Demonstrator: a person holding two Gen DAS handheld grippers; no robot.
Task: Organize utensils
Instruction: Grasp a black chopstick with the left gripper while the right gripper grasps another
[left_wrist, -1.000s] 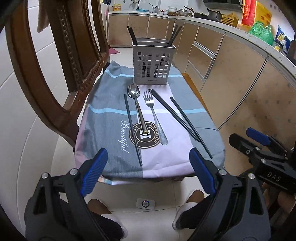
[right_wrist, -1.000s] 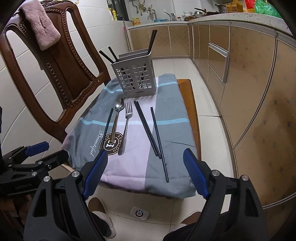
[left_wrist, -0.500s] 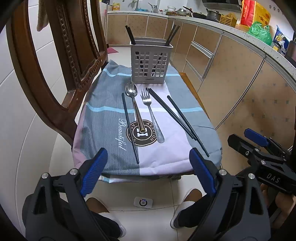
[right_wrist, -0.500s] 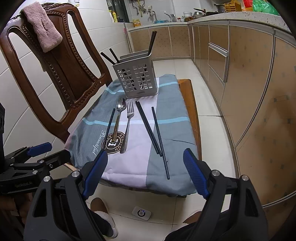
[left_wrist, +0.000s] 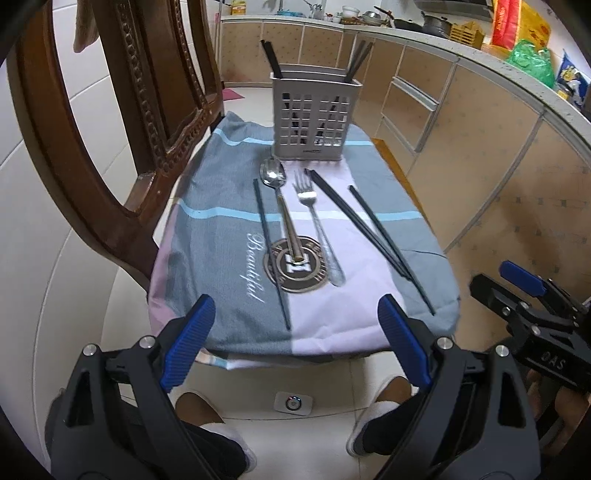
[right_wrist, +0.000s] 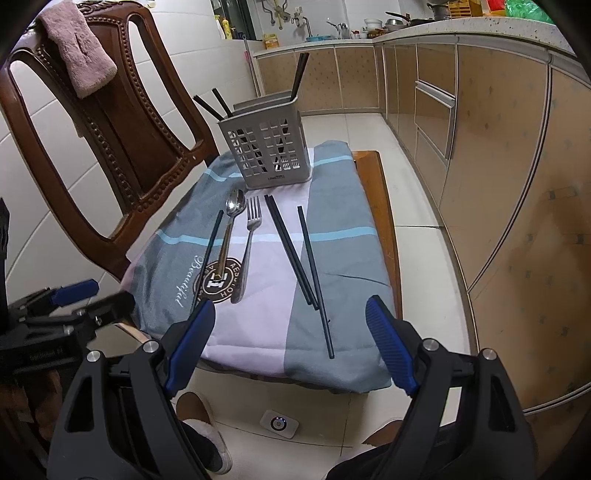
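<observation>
A grey slotted utensil holder (left_wrist: 314, 118) (right_wrist: 267, 149) stands at the far end of a small table under a grey and pink cloth (left_wrist: 207, 236) (right_wrist: 343, 240); a few black chopsticks stick out of it. On the cloth lie a spoon (left_wrist: 282, 210) (right_wrist: 229, 229), a fork (left_wrist: 317, 225) (right_wrist: 249, 240), a single black chopstick (left_wrist: 269, 243) (right_wrist: 208, 251) on the left and more black chopsticks (left_wrist: 369, 229) (right_wrist: 303, 258) on the right. My left gripper (left_wrist: 295, 314) and right gripper (right_wrist: 291, 314) are both open and empty, held before the table's near edge.
A dark wooden chair (left_wrist: 110, 122) (right_wrist: 110, 129) stands left of the table, a pink towel (right_wrist: 79, 48) on its back. Kitchen cabinets (left_wrist: 461, 129) (right_wrist: 498, 147) run along the right. My feet (left_wrist: 369, 417) and a small white device (left_wrist: 293, 403) are on the tiled floor.
Both grippers have drawn back a little from the table and stay open. Nothing on the cloth has moved.
</observation>
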